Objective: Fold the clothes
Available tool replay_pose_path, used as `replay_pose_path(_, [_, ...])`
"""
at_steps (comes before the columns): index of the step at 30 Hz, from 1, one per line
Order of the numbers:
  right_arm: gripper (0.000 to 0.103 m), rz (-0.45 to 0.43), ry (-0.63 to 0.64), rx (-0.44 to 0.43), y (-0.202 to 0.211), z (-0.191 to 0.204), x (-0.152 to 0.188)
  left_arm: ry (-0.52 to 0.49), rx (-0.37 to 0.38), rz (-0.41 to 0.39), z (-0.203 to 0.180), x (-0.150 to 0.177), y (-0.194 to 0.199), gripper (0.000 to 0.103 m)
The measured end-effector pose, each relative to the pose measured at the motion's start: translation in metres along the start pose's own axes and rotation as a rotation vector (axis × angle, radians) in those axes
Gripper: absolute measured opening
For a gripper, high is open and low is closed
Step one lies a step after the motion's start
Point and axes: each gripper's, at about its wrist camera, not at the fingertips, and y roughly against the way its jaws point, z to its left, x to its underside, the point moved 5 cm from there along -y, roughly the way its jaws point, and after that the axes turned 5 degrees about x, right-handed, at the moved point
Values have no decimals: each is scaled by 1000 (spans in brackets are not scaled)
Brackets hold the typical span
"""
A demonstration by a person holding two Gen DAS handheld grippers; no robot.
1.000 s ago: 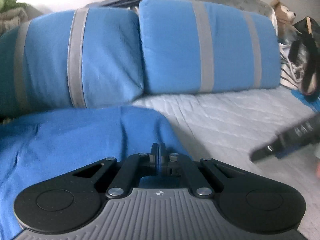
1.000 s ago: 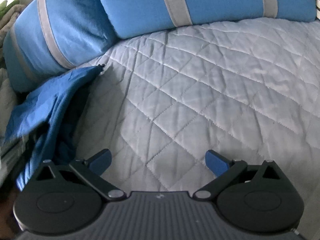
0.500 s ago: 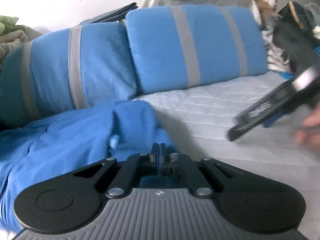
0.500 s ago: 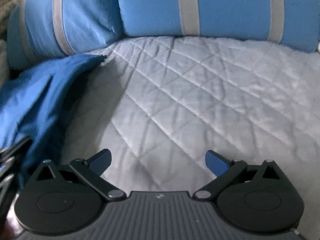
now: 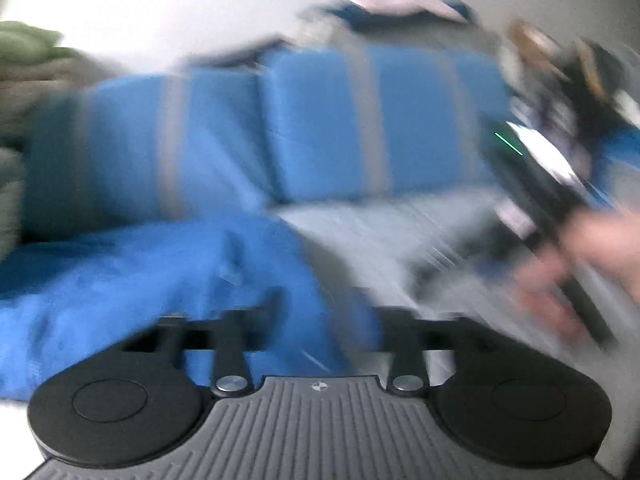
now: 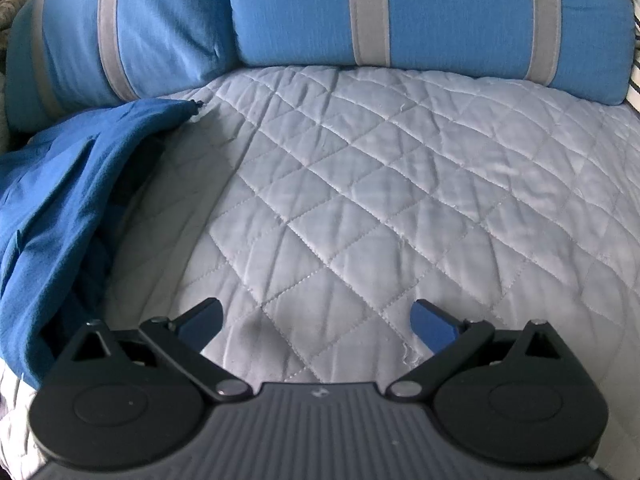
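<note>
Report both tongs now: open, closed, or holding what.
Left tongs: opening, pads off the blue garment lying between them.
Right tongs: open, empty, over the quilted bedcover.

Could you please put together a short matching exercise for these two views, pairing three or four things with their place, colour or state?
Things:
1. blue garment
2. quilted bedcover
3. pillows
4. right gripper

Descriptions:
A. light blue with grey stripes, at the head of the bed
B. open, nothing between its fingers
C. pale, stitched in diamonds
D. crumpled at the left edge of the bed

Pairs: 1-D, 2-C, 3-A, 4-B
</note>
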Motion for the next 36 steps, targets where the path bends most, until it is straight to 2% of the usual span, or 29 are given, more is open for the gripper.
replay_pose_path(3, [103, 0, 6, 4, 0, 0, 0, 44, -110, -31, 38, -10, -18, 80])
replay_pose_path(5, [103, 1, 12, 7, 0, 1, 0, 79, -159, 42, 58, -7, -37, 80])
replay_pose_path(7, [103, 3, 13, 6, 0, 2, 0, 142, -161, 118, 75, 3, -54, 80])
replay_pose_path(9, [103, 5, 15, 5, 0, 3, 0, 160, -141, 163, 82, 15, -67, 81])
replay_pose_path(13, [103, 8, 11, 1, 0, 3, 1, 110, -125, 177, 78, 30, -77, 83])
replay_pose_path(18, [103, 6, 24, 4, -1, 4, 1, 88, -136, 183, 74, 25, -74, 83])
replay_pose_path(23, [103, -5, 17, 15, 2, 2, 1, -68, -212, 143, 46, 13, -38, 84])
replay_pose_path(27, [103, -38, 26, 66, 7, 1, -6, -45, -155, 122, 30, 8, -8, 84])
replay_pose_path(29, [103, -86, 30, 90, 15, 0, -13, -7, -110, 166, 25, 15, -2, 84])
replay_pose_path(31, [103, -137, 26, 111, 23, -1, -20, 38, -67, 244, 23, 27, -6, 84])
replay_pose_path(34, [103, -182, 20, 131, 29, -4, -26, 97, -15, 398, 22, 51, -25, 84])
replay_pose_path(35, [103, -182, 16, 136, 28, -5, -27, 115, -11, 448, 23, 59, -33, 89])
replay_pose_path(36, [103, -169, 13, 140, 25, -6, -26, 131, -14, 460, 25, 63, -38, 98])
